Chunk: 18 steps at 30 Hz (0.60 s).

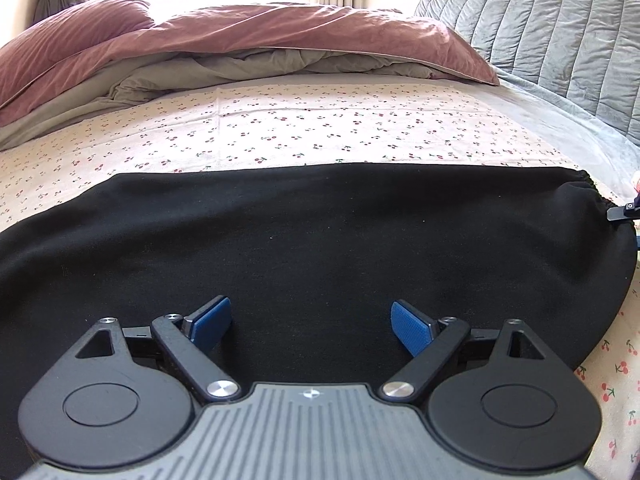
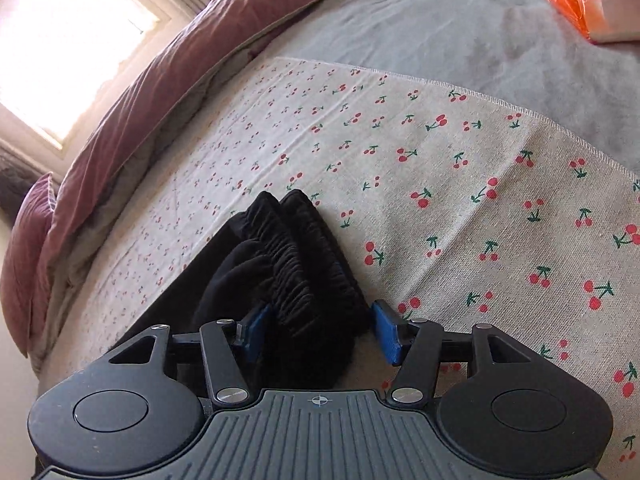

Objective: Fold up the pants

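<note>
Left tool [image 1: 311, 322] hovered just over the black pants [image 1: 320, 232], jaws wide apart, nothing between them. Pants lay flat across the cherry-print sheet [image 1: 320, 128] on the bed, already looking doubled lengthwise (legs stacked, I'd judge). Right tool [image 2: 316, 330] straddled the bunched elastic waistband [image 2: 304, 264], half-spread; left pad touched, right pad clear, so no clamp. Cross-folds remained.

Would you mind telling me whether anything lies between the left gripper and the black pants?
Nothing visible does. The left gripper hangs open directly over the black pants, with only bare black cloth between its blue fingers.
</note>
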Tool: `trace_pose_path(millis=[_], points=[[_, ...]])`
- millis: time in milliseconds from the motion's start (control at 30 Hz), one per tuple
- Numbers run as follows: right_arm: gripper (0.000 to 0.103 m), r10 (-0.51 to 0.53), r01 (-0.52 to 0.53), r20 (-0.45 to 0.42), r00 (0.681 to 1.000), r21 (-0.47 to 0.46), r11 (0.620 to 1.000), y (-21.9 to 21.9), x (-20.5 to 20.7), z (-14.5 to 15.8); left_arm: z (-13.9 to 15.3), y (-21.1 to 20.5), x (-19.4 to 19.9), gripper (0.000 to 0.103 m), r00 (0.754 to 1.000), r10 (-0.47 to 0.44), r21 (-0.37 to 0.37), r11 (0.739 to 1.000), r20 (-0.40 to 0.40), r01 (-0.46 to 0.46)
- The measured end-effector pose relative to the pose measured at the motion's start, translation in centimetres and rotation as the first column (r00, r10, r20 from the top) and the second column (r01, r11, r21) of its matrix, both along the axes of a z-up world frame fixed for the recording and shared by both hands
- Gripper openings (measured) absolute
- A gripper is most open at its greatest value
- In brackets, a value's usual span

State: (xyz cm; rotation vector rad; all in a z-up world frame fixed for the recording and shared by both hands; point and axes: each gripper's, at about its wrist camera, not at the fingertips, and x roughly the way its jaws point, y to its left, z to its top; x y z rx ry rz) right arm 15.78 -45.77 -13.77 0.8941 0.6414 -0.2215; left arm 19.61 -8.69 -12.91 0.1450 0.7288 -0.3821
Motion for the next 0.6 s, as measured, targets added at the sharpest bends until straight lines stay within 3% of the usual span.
trace_pose_path(millis=[167, 433, 467, 500, 600], points=[[0.056, -0.026, 0.026, 0.000, 1.000, -0.038, 0.999, 0.5, 0.3, -0.2, -0.2, -0.8, -0.9, 0.089, 0.998, -0.066, -0.008, 0.998, -0.001, 0.066], [0.068, -0.006, 0.007, 0.006, 1.000, -0.139, 0.990, 1.9, 1.0, 0.1, -0.4, -1.6, -1.6, 0.089, 0.993, -0.120, -0.001, 0.993, -0.003, 0.120], [0.066, -0.010, 0.011, 0.012, 1.000, -0.138, 0.990, 1.9, 1.0, 0.0, -0.4, -1.5, -1.3, 0.089, 0.994, -0.112, -0.002, 0.994, -0.008, 0.112], [0.054, -0.024, 0.026, 0.015, 1.000, -0.136, 0.990, 1.8, 0.9, 0.0, -0.4, -1.4, -1.0, 0.089, 0.995, -0.098, 0.001, 0.995, -0.013, 0.098], [0.038, -0.034, 0.036, 0.020, 0.999, -0.115, 0.993, 1.5, 0.9, 0.0, 0.0, -0.5, 0.1, 0.089, 0.999, -0.039, -0.022, 0.999, -0.034, 0.038]])
